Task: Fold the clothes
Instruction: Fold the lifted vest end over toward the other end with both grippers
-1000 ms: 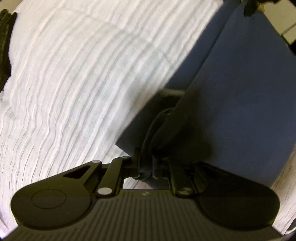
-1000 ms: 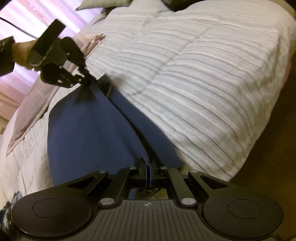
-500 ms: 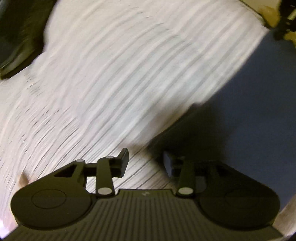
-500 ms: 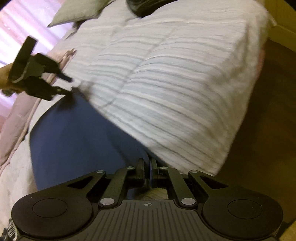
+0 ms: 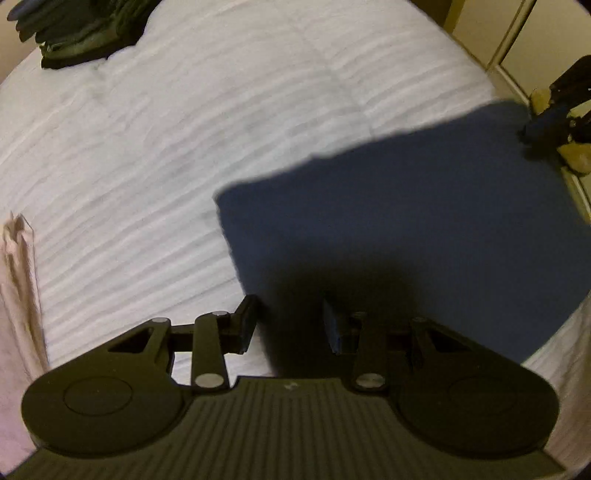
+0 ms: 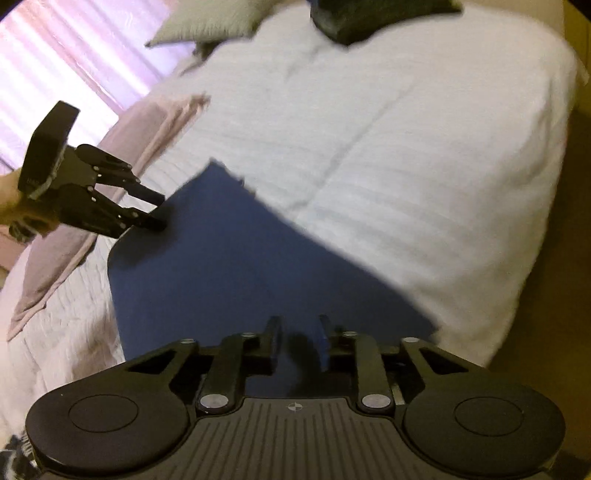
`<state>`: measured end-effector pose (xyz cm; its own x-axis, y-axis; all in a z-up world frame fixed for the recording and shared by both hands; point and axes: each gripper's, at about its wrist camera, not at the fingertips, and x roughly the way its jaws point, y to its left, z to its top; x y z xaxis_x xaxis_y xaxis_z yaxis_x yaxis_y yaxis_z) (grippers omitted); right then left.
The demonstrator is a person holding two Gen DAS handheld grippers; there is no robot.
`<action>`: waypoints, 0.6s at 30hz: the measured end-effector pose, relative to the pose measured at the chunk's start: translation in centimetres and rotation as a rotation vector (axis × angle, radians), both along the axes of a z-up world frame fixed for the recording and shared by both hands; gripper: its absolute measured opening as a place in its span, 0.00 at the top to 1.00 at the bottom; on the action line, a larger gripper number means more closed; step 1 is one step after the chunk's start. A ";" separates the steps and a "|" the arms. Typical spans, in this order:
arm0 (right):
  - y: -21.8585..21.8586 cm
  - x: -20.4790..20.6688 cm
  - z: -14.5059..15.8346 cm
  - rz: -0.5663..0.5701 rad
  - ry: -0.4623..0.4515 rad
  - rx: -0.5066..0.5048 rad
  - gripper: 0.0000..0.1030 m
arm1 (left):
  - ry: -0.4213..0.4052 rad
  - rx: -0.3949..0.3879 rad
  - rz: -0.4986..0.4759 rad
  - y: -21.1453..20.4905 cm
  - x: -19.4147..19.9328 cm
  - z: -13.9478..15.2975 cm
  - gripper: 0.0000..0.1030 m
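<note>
Both grippers have let go since a second ago: each was pinched on a corner of the navy garment [image 5: 424, 236], which hung between them, and now it lies flat on the white ribbed bedspread [image 5: 184, 147] with both sets of fingers parted.

Going left to right in the left wrist view, a pale pink cloth [image 5: 18, 295] lies at the left edge and a dark folded pile [image 5: 81, 29] sits at the far upper left of the bed. The left gripper [image 5: 290, 319] hovers low with its fingers wide apart and nothing between them; its left finger is over the bedspread, its right finger over the near corner of the garment, in shadow. The navy fabric spreads to the right as a smooth panel. At the far right edge the right gripper [image 5: 554, 110] shows as a blurred dark shape beside the garment's far corner.

In the right wrist view, the left gripper [image 6: 157, 210] enters from the left, held by a hand [image 6: 14, 206], its open fingertips at the far corner of the garment; whether they touch it I cannot tell. Behind it lie the pink cloth and a grey pillow [image 6: 207, 22]. The right gripper [image 6: 299, 341] is over the garment's near edge, fingers moderately apart and empty. White bedspread fills the right side.
</note>
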<state>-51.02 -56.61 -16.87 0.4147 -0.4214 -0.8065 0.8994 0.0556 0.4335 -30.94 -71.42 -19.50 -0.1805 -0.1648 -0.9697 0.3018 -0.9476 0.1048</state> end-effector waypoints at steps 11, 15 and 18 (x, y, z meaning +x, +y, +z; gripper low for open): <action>2.7 -0.7 1.5 -0.060 0.136 -0.072 0.27 | 0.056 -0.088 0.148 -1.2 2.2 0.5 0.56; 5.2 3.9 4.5 0.122 0.156 -0.175 0.27 | 0.057 -0.207 0.085 1.8 4.6 3.6 0.62; 7.2 9.2 5.4 0.331 0.174 -0.259 0.27 | 0.072 -0.253 -0.051 5.8 6.2 4.7 0.62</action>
